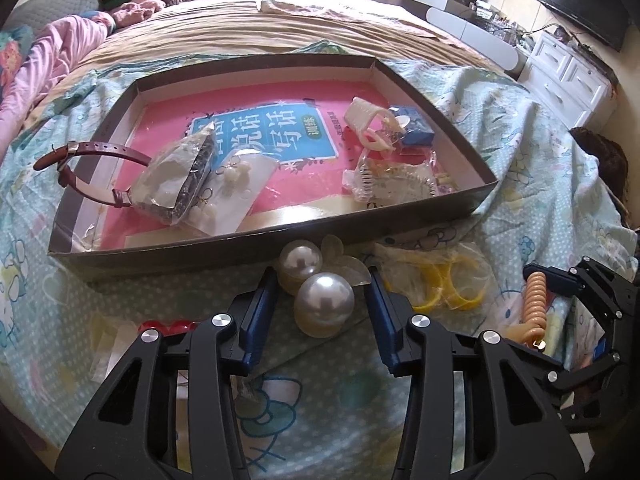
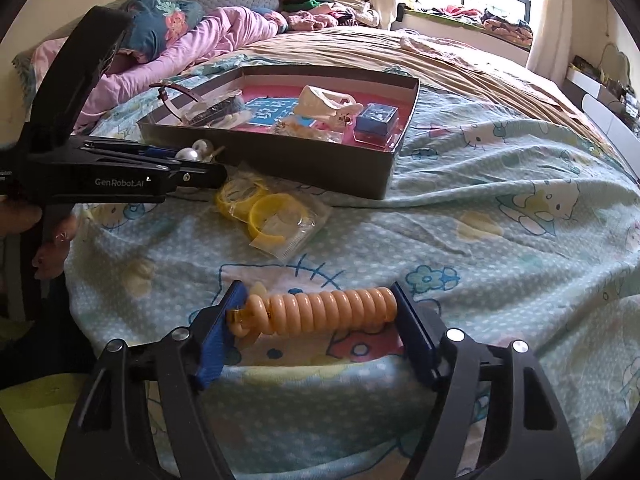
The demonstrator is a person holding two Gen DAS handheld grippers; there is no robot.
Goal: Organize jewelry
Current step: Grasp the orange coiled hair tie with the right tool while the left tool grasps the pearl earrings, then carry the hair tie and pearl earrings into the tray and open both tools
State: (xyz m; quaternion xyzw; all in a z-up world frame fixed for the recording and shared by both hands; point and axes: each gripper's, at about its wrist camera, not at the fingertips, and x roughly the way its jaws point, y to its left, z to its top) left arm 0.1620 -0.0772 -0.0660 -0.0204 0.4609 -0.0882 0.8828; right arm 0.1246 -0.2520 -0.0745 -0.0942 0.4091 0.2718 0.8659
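Two grippers work over a cartoon-print bedspread (image 1: 520, 184). At far left, a brown-strapped watch (image 1: 92, 152) hangs over the left wall of a shallow grey box (image 1: 280, 232), which also holds bagged trinkets, a cream hair claw (image 1: 366, 120) and a small blue case (image 1: 416, 124). Just in front of the box, on the bedspread, lies a double-pearl clip (image 1: 324, 304). The left gripper (image 1: 322, 276) has its fingers narrowly either side of the clip; whether the pads press on it I cannot tell. Right of that, a clear bag of yellow bangles (image 1: 440, 280) lies beside the box's near wall. Farthest right, the right gripper (image 2: 316, 286) is clamped on a peach coil (image 2: 332, 308), one pad at each end, low over the bedspread and well apart from the box.
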